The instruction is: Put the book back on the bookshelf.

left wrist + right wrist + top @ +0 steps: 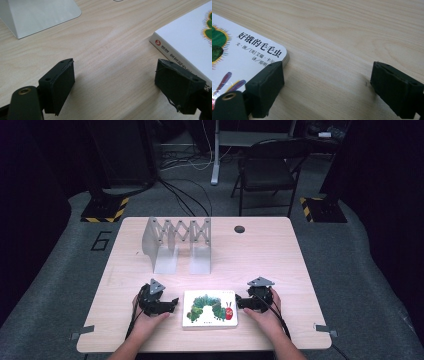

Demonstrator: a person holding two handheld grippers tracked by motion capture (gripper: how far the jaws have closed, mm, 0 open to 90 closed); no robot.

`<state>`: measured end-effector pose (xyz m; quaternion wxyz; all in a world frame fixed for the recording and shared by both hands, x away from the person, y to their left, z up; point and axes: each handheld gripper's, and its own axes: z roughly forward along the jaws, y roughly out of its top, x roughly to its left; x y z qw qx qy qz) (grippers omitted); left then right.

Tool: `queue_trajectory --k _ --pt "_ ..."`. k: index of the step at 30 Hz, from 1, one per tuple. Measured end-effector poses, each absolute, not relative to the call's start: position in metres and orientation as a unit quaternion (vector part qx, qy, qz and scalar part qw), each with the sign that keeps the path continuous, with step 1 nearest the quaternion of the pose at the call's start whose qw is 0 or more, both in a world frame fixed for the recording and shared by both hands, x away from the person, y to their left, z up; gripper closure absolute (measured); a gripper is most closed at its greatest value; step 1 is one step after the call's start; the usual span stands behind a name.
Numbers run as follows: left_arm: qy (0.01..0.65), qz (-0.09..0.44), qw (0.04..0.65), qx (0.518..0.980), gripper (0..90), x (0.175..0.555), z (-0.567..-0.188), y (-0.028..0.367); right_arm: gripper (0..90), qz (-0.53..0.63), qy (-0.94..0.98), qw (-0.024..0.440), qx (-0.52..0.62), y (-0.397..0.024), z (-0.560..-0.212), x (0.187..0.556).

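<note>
One picture book (210, 308) lies flat near the front edge of the counter (260, 255), its white cover showing a green caterpillar with a red head (the title is printed in Chinese characters). Two hand-held grippers flank it: the left hand-held gripper (172, 303) sits just beside the book's left edge, the right hand-held gripper (239, 302) just beside its right edge. Both are released, jaws standing wide apart with only bare wood between them; in the left gripper view one jaw stands against the book's spine side, and in the right gripper view one jaw overlaps the book's rounded corner.

One expanding metal book rack (178, 244) stands farther back, left of centre, well apart from the book.

The counter is pale wood grain with one dark round hole (239, 229) near its far edge. Beyond it lie grey carpet, one black folding chair (270, 170), two yellow-and-black striped stand bases (105, 209) and loose cables (185, 195).
</note>
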<state>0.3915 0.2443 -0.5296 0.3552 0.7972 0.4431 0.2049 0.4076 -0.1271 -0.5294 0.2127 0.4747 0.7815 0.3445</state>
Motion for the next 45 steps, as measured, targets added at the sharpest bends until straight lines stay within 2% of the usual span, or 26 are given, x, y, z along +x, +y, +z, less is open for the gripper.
queue_trajectory --k 8,11,17,26,35,36,45 --pt "0.438 0.2 0.355 0.801 21.7 0.391 -0.528 0.245 20.7 0.348 0.774 0.218 0.481 -0.129 -0.529 0.407" --pt "0.45 0.209 0.366 0.788 25.9 0.391 -0.53 0.243 22.8 0.349 0.774 0.219 0.48 -0.13 -0.529 0.407" --pt "0.445 0.209 0.364 0.791 31.1 0.39 -0.529 0.243 28.5 0.345 0.777 0.216 0.48 -0.131 -0.526 0.406" --pt "0.455 0.188 0.365 0.79 37.3 0.39 -0.524 0.247 37.6 0.332 0.785 0.201 0.482 -0.128 -0.52 0.406" --pt "0.44 0.199 0.372 0.793 37.7 0.38 -0.51 0.248 39.3 0.33 0.791 0.17 0.487 -0.129 -0.509 0.407" --pt "0.44 0.192 0.379 0.791 37.7 0.376 -0.506 0.246 40.0 0.331 0.789 0.156 0.494 -0.13 -0.505 0.406" --pt "0.446 0.154 0.394 0.789 37.6 0.372 -0.49 0.236 42.2 0.34 0.79 0.137 0.491 -0.135 -0.492 0.401"
